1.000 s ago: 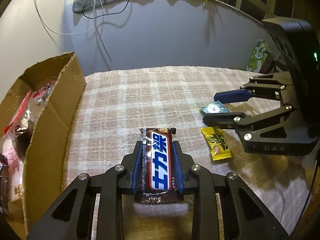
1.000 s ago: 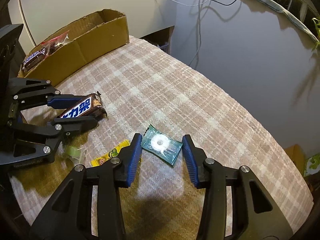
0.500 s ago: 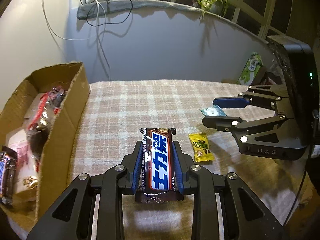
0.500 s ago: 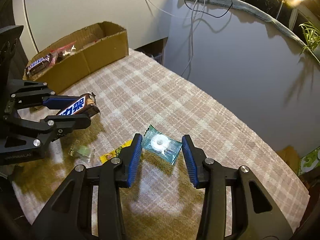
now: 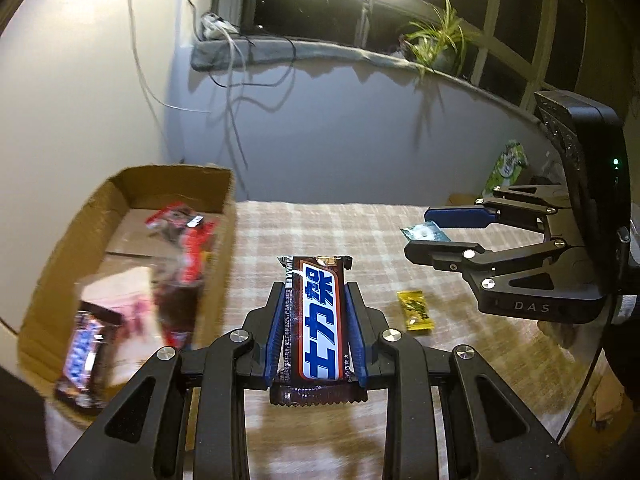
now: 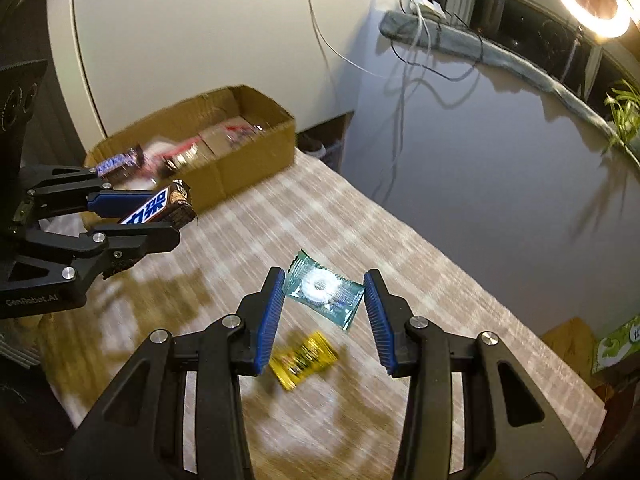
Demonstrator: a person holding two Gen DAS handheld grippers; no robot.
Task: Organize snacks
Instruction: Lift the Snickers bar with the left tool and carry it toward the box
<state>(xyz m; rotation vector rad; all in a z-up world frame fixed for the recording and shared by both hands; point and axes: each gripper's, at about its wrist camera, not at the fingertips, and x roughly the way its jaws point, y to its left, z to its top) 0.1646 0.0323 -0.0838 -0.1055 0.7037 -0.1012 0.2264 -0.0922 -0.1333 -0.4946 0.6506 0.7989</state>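
My left gripper [image 5: 316,288] is shut on a brown chocolate bar [image 5: 320,320] with a blue and white label, held lengthwise above the plaid tablecloth [image 5: 312,224]. In the right wrist view the same bar [image 6: 160,208] sticks out of the left gripper [image 6: 166,218] near the cardboard box [image 6: 240,168]. My right gripper [image 6: 323,276] is shut on a teal candy wrapper [image 6: 322,290] with a white ring inside, lifted off the cloth. A yellow candy [image 6: 302,360] lies on the table beneath it. The box [image 5: 220,264] at the left holds several snacks.
Inside the box lie another chocolate bar [image 5: 84,356] and red-wrapped snacks [image 5: 184,232]. A green packet [image 5: 508,166] stands beyond the table's far right edge. A wall with hanging cables runs behind the table, and a ring light [image 6: 596,0] glares above.
Both grippers have risen with their snacks still held. The box's inside has come into view, and the yellow candy now shows on the cloth below the right gripper.
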